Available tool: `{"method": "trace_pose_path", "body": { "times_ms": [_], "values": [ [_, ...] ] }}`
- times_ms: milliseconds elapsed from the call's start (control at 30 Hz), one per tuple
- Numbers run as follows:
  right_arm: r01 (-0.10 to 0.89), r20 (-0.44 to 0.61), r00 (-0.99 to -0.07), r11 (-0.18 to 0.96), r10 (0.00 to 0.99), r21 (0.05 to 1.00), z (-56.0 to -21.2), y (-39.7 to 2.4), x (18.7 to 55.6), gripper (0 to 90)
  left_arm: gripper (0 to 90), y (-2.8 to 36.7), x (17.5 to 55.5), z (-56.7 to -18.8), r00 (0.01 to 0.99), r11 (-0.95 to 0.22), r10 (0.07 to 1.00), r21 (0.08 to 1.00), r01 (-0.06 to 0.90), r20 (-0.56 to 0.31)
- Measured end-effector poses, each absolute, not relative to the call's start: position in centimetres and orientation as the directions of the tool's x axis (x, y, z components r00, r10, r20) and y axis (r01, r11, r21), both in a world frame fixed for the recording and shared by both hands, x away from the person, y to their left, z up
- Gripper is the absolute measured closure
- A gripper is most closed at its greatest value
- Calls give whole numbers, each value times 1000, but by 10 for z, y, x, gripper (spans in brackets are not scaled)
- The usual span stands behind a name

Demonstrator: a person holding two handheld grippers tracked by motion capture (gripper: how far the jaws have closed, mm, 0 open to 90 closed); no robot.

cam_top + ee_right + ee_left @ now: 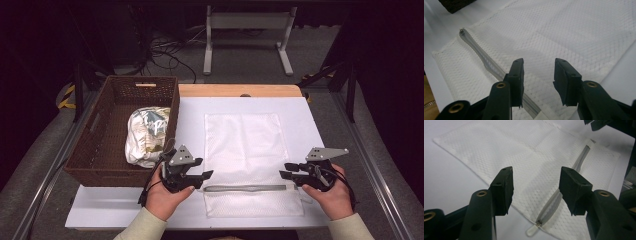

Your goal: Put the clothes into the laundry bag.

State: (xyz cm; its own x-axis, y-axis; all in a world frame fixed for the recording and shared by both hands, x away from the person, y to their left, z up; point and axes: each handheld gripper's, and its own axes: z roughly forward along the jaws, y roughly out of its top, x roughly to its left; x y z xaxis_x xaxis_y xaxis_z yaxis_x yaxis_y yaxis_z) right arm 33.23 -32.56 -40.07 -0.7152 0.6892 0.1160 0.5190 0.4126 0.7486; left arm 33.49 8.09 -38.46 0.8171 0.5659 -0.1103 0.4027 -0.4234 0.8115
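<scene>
A white mesh bag (245,145) lies flat on the white board (190,120), with its grey zipper (245,188) running across the near end. My left gripper (204,180) hovers at the zipper's left end, jaws open and empty. In the left gripper view the zipper (551,205) and its pull tab (532,231) lie below the open left gripper (535,186). My right gripper (284,170) sits at the zipper's right end, open too. In the right gripper view the right gripper (537,75) stands over the mesh bag (564,32), the zipper (484,61) passing under its left jaw.
A brown wicker basket (95,150) stands at the left edge of the table, holding a crumpled silvery-white cloth bundle (147,135). The wooden tabletop (235,90) shows beyond the board. A white frame stands on the floor behind.
</scene>
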Motion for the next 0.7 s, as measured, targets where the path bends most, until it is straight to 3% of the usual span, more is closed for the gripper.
{"method": "trace_pose_path", "body": {
  "times_ms": [167,700],
  "values": [
    [491,94,-753,461,651,739,-397,-308,339,508,454,86,335,-380,804,-398,583,823,405,-114],
    [433,41,-821,574,569,695,-406,-267,351,425,432,103,331,-383,771,-376,629,829,414,-100]
  ]
}}
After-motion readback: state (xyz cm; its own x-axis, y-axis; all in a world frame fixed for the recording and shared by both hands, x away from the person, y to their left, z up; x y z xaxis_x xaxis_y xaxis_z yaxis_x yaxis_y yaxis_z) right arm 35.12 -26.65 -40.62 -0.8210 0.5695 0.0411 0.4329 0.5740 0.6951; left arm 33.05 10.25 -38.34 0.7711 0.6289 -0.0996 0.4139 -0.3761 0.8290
